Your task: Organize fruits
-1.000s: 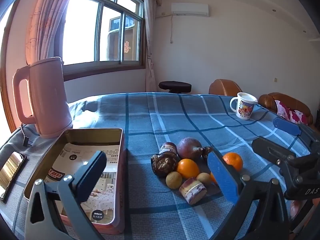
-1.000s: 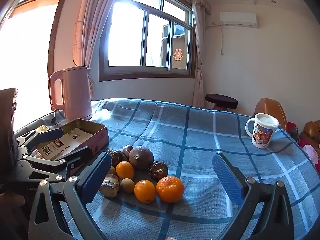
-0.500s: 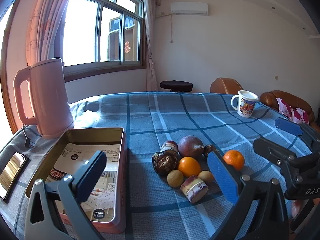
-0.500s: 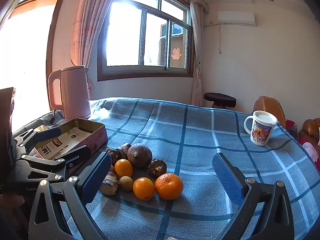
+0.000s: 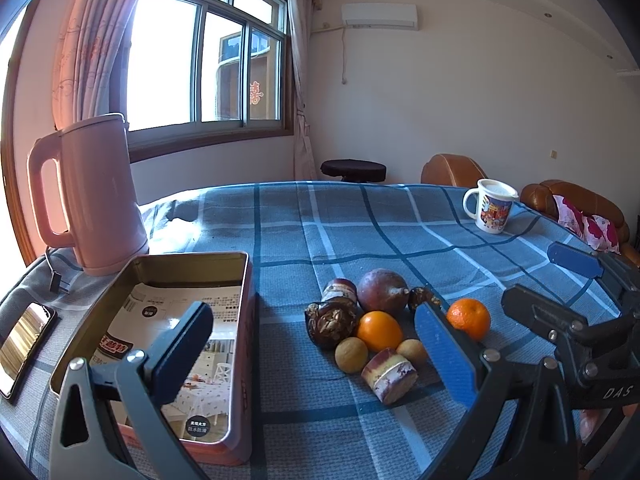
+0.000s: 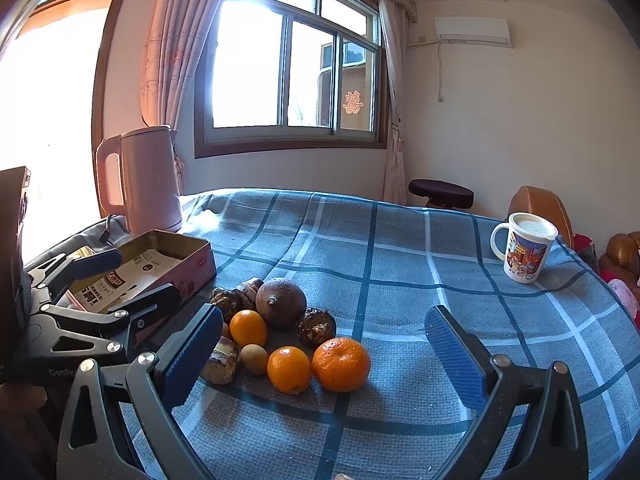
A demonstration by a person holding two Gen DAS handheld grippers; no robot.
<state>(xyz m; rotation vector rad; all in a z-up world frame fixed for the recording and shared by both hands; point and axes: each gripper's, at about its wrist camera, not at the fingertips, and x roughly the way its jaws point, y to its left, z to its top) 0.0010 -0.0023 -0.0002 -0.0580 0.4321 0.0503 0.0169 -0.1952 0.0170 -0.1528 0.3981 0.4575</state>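
Observation:
A heap of fruit lies on the blue checked tablecloth (image 5: 360,232): a mandarin (image 6: 341,364), two oranges (image 6: 289,369) (image 6: 248,327), a big purple-brown fruit (image 6: 281,302), dark wrinkled fruits (image 6: 315,326), a small tan fruit (image 6: 254,358) and a cut purple piece (image 6: 220,362). An open pink tin (image 5: 168,344) with printed paper inside stands left of the heap. My left gripper (image 5: 316,350) is open, hovering between tin and heap. My right gripper (image 6: 324,350) is open, with the mandarin and an orange in front of its fingers.
A pink kettle (image 5: 86,194) stands behind the tin, a phone (image 5: 22,342) lies at the far left edge. A printed white mug (image 6: 524,246) sits at the back right. Brown chairs (image 5: 452,170) and a dark stool (image 5: 354,170) lie beyond the table.
Both grippers have drifted slightly; the fruit heap now sits a little higher and farther in both views. Nothing was taken hold of.

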